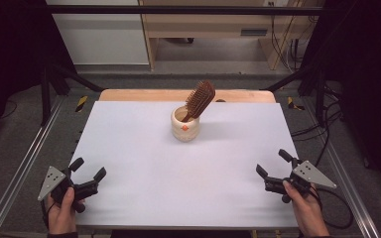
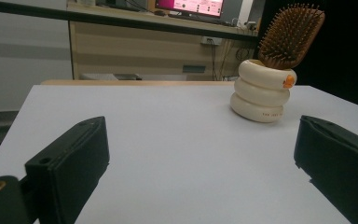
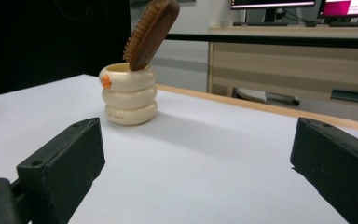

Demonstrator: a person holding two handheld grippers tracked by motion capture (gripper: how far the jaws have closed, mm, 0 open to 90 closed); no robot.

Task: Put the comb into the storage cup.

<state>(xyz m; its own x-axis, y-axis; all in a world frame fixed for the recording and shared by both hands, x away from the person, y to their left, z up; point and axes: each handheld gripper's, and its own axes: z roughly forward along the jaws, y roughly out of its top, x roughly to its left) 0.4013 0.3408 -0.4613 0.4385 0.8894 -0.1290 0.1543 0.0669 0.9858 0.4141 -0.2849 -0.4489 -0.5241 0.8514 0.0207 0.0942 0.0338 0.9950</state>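
Tabletop: white sheet over a wooden top, wood edge showing along the far side. Bare apart from one holder and the two grippers at the near corners.

Left gripper: near-left corner, held in the person's left hand. Jaws spread wide, nothing between them. Grey plate on top, jaws pointing up-table toward the middle. In the left gripper view both black jaws sit low at the frame edges with bare tabletop between.

Right gripper: near-right corner, held in the right hand. Jaws also wide apart and empty, pointing in and up-table. Right gripper view shows the same wide gap over bare tabletop.

Holder: cream, ribbed like three stacked rings, small orange mark on the side. Upright, far-centre of the tabletop, well apart from both grippers. Seen right of centre in the left gripper view and left of centre in the right gripper view.

Hairbrush: brown wood, handle down inside the holder, head sticking out and tilted to the right in the high view. Bristles face the left gripper; the smooth back faces the right gripper.
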